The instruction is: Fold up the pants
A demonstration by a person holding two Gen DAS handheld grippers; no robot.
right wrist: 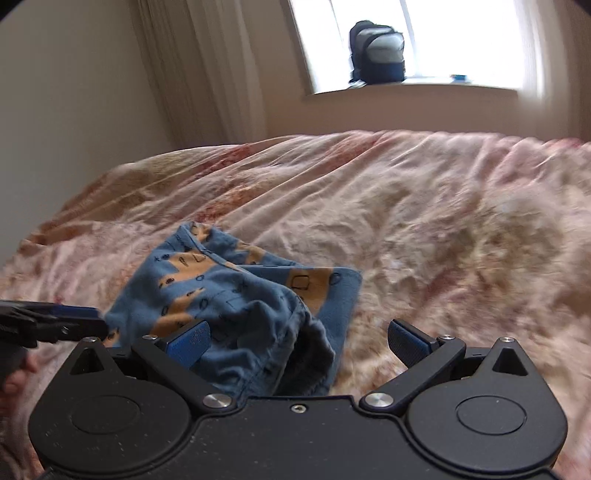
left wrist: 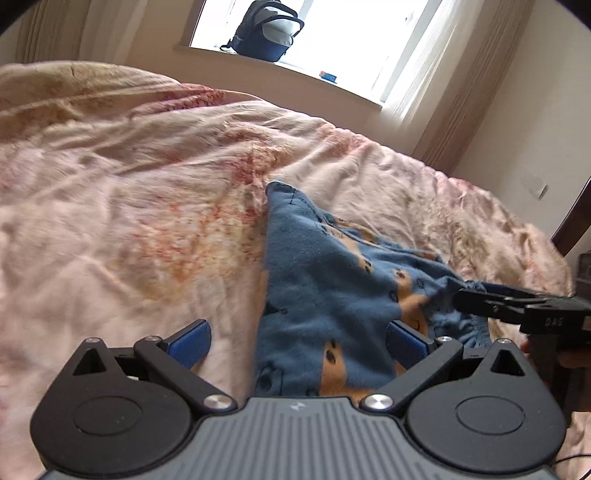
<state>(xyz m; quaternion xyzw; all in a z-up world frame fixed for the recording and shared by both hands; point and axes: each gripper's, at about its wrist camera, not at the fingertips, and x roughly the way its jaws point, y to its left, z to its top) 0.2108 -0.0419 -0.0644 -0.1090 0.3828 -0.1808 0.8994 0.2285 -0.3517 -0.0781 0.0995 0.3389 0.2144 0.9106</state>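
Observation:
Blue pants (left wrist: 332, 280) with an orange print lie partly folded and rumpled on the pink quilt (left wrist: 129, 177). My left gripper (left wrist: 297, 343) is open low over their near end, its right pad (left wrist: 406, 341) above the cloth and its left pad over bare quilt. In the right wrist view the pants (right wrist: 236, 295) show a bunched elastic waistband nearest the camera. My right gripper (right wrist: 299, 343) stands open just above that waistband with nothing pinched. Each gripper shows in the other's view: the right gripper (left wrist: 465, 299) at the waistband edge, the left gripper (right wrist: 88, 325) at the pants' left edge.
The crumpled quilt (right wrist: 443, 229) covers the whole bed. A dark backpack (left wrist: 266, 33) and a small blue item (left wrist: 328, 76) sit on the windowsill behind it. Curtains (right wrist: 192, 66) hang beside the window. Dark wooden furniture (left wrist: 576, 221) stands at the bed's right.

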